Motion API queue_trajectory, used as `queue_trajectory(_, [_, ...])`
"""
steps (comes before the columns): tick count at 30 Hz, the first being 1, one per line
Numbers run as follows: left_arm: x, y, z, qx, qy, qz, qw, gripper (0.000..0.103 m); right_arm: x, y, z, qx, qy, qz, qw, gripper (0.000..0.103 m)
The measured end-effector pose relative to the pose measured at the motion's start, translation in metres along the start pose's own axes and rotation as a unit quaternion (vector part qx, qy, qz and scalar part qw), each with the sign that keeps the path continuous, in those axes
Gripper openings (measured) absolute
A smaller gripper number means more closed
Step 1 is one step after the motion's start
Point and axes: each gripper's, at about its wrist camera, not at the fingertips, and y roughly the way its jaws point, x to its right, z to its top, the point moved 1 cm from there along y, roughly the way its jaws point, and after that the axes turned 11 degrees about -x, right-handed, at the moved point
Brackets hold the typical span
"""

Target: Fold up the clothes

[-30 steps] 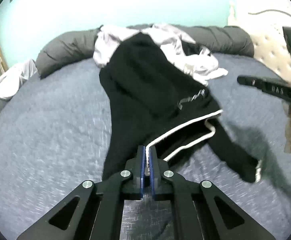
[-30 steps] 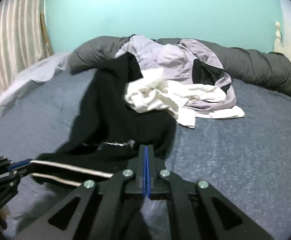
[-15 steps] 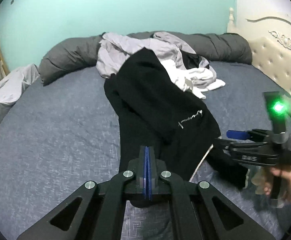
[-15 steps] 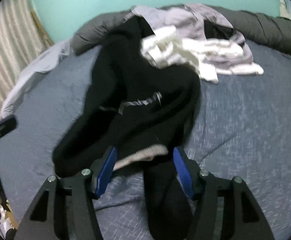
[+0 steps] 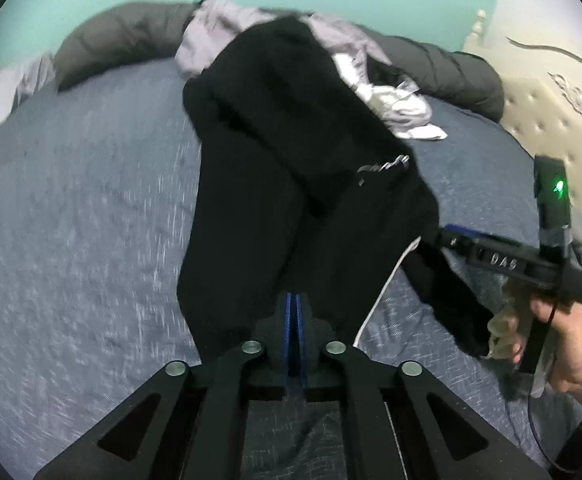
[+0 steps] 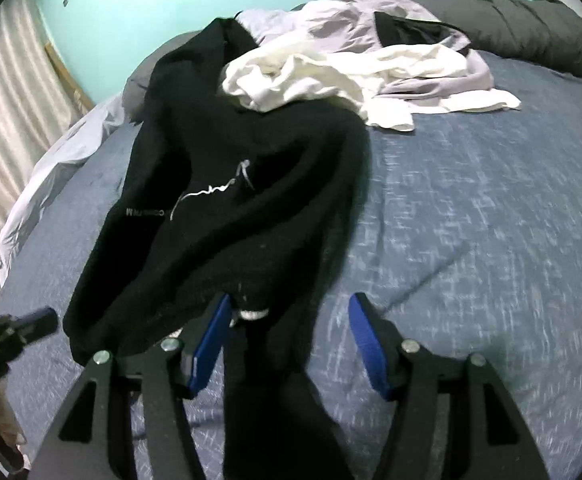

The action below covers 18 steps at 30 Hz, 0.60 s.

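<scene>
A black garment [image 5: 291, 160] with white lettering and a white-edged hem lies lengthwise on the blue-grey bed. My left gripper [image 5: 294, 300] sits at its near edge. Its jaws are opening, still only a thin slit apart, with black cloth bunched at the pads. In the right wrist view the same black garment [image 6: 231, 200] runs toward me. My right gripper [image 6: 289, 300] stands open astride a sleeve, its blue pads [image 6: 211, 340] not pressing the cloth. In the left wrist view the right gripper [image 5: 447, 236] touches the garment's right edge.
A heap of white and lilac clothes [image 6: 351, 72] lies behind the garment. A rolled grey duvet [image 5: 123, 36] lines the far edge of the bed [image 6: 471, 220]. A cream tufted headboard [image 5: 563, 128] stands at the right, and a person's hand [image 5: 563, 344] holds the right gripper.
Both grippers have sunk toward the bed and the garment now lies flatter. The right gripper went from shut to wide open. The left pads have parted a sliver.
</scene>
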Motion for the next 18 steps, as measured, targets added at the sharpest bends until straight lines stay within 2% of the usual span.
queue_trajectory(2, [-0.004,0.005,-0.004,-0.006,-0.01,-0.007,0.9999,0.032,-0.004,0.002,0.003,-0.001,-0.006,0.013,1.0,0.062])
queue_trajectory(4, [-0.008,0.007,-0.009,-0.008,-0.018,-0.013,0.9997,0.038,-0.006,-0.003,0.008,0.008,-0.005,0.022,1.0,0.062])
queue_trajectory(7, [-0.013,0.01,-0.014,-0.017,-0.033,-0.024,0.999,0.051,-0.001,-0.015,0.015,0.027,0.013,0.058,0.998,0.062])
queue_trajectory(9, [-0.014,0.013,-0.016,-0.02,-0.035,-0.027,0.9988,0.053,0.003,-0.025,0.019,0.04,0.023,0.072,0.996,0.062])
queue_trajectory(15, [-0.01,0.037,-0.018,-0.042,-0.043,-0.039,0.9974,0.054,0.0,-0.006,0.035,-0.018,0.017,0.035,0.999,0.062])
queue_trajectory(17, [-0.014,0.043,-0.017,-0.039,-0.056,-0.047,0.9966,0.054,-0.005,-0.001,0.035,-0.019,-0.001,0.041,0.999,0.061])
queue_trajectory(18, [-0.015,0.045,-0.017,-0.037,-0.06,-0.05,0.9962,0.054,-0.008,0.0,0.034,-0.02,-0.009,0.039,0.999,0.053])
